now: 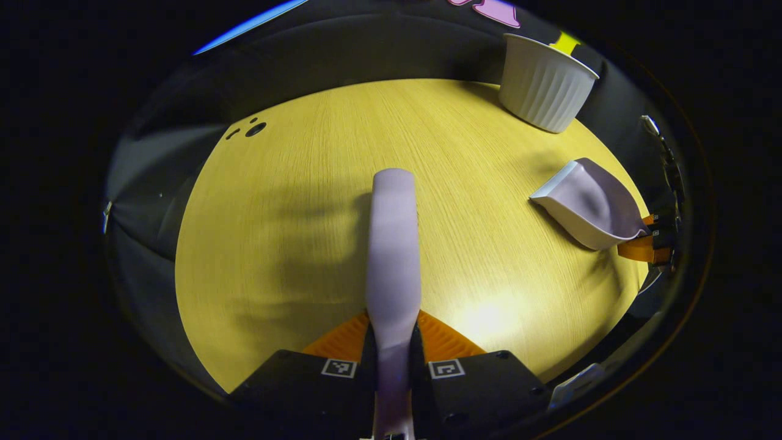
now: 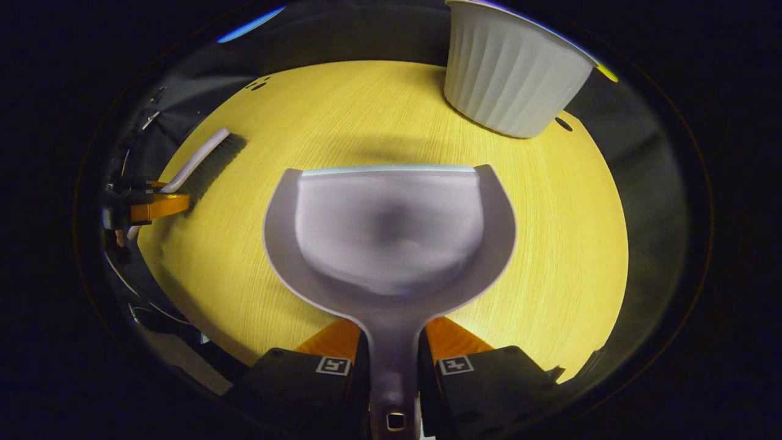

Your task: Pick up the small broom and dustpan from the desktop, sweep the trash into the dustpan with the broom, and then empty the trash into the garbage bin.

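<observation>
My left gripper [image 1: 394, 327] is shut on the handle of the small lavender broom [image 1: 394, 244], which points away from me over the yellow desktop [image 1: 293, 244]. In the right gripper view the broom [image 2: 204, 162] lies low at the far left, bristles on the desktop. My right gripper [image 2: 394, 333] is shut on the handle of the lavender dustpan [image 2: 391, 232], held level with its mouth facing away. The dustpan [image 1: 589, 211] also appears at the right of the left gripper view, tilted. The white ribbed garbage bin [image 2: 510, 73] stands just beyond the dustpan's right side.
The bin [image 1: 544, 82] stands at the desktop's far right corner. Small dark holes [image 1: 255, 129] mark the far left of the desktop, and another hole [image 2: 563, 124] lies beside the bin. Dark cloth walls surround the desk's edges.
</observation>
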Tool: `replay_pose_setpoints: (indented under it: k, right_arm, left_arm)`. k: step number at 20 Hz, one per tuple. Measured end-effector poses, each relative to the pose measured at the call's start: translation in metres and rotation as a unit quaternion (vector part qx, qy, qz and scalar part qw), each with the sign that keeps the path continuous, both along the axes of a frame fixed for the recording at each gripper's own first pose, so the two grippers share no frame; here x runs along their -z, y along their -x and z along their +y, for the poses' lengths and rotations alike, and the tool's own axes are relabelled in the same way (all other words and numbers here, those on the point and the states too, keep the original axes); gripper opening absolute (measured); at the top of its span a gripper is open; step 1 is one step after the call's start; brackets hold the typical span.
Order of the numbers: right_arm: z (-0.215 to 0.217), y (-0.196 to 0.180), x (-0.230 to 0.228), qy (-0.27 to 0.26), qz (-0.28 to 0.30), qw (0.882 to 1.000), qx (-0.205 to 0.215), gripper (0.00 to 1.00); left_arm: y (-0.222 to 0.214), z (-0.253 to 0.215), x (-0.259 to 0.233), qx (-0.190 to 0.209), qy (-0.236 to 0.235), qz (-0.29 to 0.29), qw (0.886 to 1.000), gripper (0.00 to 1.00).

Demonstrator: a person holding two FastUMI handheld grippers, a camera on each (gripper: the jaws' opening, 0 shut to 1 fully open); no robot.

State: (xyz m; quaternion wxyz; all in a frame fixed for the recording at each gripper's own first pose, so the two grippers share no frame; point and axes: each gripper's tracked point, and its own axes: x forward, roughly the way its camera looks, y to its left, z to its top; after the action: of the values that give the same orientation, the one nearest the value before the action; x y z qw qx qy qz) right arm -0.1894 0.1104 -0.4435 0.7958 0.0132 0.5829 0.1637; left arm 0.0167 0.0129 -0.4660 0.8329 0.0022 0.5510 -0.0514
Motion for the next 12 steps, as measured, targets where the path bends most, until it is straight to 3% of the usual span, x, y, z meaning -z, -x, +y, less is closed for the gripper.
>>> replay_pose_setpoints:
  k: [2, 6, 7, 8, 12]
  right_arm:
    - [0.000, -0.001, 0.000, -0.003, 0.000, 1.000, -0.001, 0.34]
    - [0.000, 0.001, -0.002, -0.007, 0.006, 1.000, -0.008, 0.42]
    - [-0.002, 0.002, -0.006, -0.011, 0.007, 1.000, -0.008, 0.38]
    - [-0.005, 0.004, -0.012, -0.016, 0.004, 1.000, -0.008, 0.42]
    - [-0.020, -0.004, -0.062, -0.032, -0.043, 0.999, -0.004, 0.42]
  left_arm:
    - [0.000, 0.001, -0.002, -0.001, -0.005, -0.003, 1.000, 0.27]
    - [0.004, 0.003, -0.007, -0.004, -0.013, -0.005, 1.000, 0.34]
    - [0.006, 0.005, -0.011, -0.005, -0.016, -0.008, 1.000, 0.27]
    - [0.007, 0.006, -0.017, -0.005, -0.019, -0.013, 1.000, 0.32]
    - [0.011, 0.015, -0.055, -0.009, -0.037, -0.051, 0.998, 0.35]
